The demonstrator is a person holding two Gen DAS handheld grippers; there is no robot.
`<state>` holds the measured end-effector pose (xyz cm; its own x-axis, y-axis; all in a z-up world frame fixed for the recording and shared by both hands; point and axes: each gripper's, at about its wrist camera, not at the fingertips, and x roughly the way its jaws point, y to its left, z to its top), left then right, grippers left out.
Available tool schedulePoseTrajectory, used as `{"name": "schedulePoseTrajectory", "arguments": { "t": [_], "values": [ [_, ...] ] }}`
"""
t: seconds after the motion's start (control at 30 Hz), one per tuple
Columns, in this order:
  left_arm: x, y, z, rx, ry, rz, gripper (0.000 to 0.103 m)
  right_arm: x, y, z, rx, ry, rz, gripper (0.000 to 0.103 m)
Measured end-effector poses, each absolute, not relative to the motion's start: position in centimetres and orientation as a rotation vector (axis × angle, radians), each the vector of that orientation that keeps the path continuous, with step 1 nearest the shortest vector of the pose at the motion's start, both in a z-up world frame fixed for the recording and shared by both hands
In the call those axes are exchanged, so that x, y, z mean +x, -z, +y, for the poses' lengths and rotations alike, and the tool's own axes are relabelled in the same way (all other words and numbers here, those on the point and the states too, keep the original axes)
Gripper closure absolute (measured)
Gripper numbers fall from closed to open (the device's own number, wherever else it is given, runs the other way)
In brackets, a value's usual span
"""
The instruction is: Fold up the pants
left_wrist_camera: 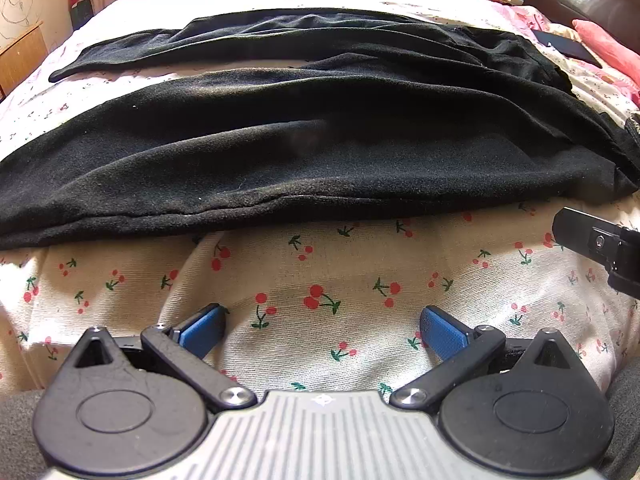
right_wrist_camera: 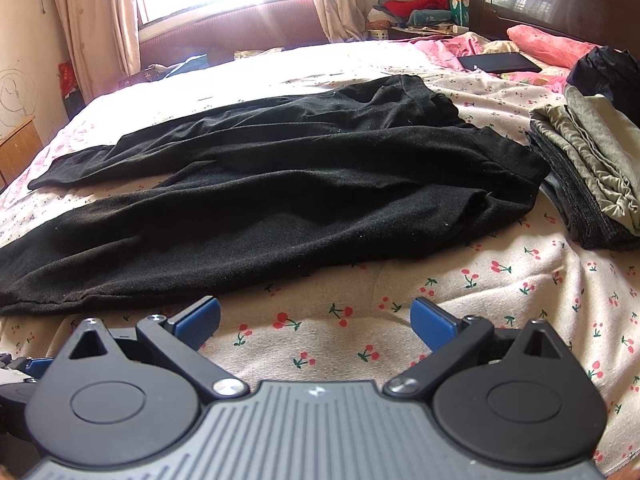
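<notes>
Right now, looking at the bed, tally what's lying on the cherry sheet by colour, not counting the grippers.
Black: 3, namely the pants, a flat dark case, and a crumpled black garment
Olive and grey: 1 folded pile
Pink: 1 pillow
Total: 5

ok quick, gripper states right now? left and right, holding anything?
Left gripper: open, holding nothing, over the bed sheet just short of the black pants.
Right gripper: open, holding nothing, also short of the pants.
</notes>
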<state>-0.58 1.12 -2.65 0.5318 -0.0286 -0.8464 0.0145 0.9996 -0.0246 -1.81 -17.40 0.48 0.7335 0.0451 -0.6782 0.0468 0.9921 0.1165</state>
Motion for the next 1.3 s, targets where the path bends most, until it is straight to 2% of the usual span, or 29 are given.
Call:
{"name": "schedulePoseTrajectory", "arguments": {
  "t": [0.33,0.47,0.63,0.8,1.0,1.13,1.2,1.23,1.3],
  "values": [
    [-2.2,-3.5,-0.3,0.085,0.028,0.877,0.0,-3.5,-2.8,-19.5,0.222,-0.027,0.673,0.003],
    [-0.4,-5.4,0.2,-0.036,0.102,0.925,0.0,-3.1,-3.9,-19.8,0.216,-0.029,0.646,0.003],
    [2.4,-6.7,-0.2,0.066,0.162,0.865,0.0,-0.9,-5.8,-20.8,0.193,-0.041,0.625,0.003],
    [7.9,-7.7,1.8,0.138,0.205,0.798,0.0,4.9,-7.3,-20.7,0.108,-0.096,0.616,0.003],
    [19.3,-6.9,4.9,0.256,0.289,0.666,0.0,18.4,-6.8,-19.1,-0.154,-0.242,0.631,0.004],
    [27.5,-4.8,6.2,0.401,0.312,0.616,0.0,28.5,-5.3,-17.9,-0.295,-0.308,0.65,0.015],
    [31.0,-3.8,6.9,0.431,0.339,0.64,0.0,33.4,-4.1,-17.4,-0.327,-0.337,0.716,0.025],
    [32.2,-3.5,7.1,0.448,0.36,0.649,0.0,35.4,-3.4,-17.2,-0.332,-0.357,0.756,0.034],
    [33.9,-3.0,7.2,0.498,0.413,0.651,0.0,38.1,-2.6,-16.6,-0.345,-0.396,0.821,0.038]
  ]
}}
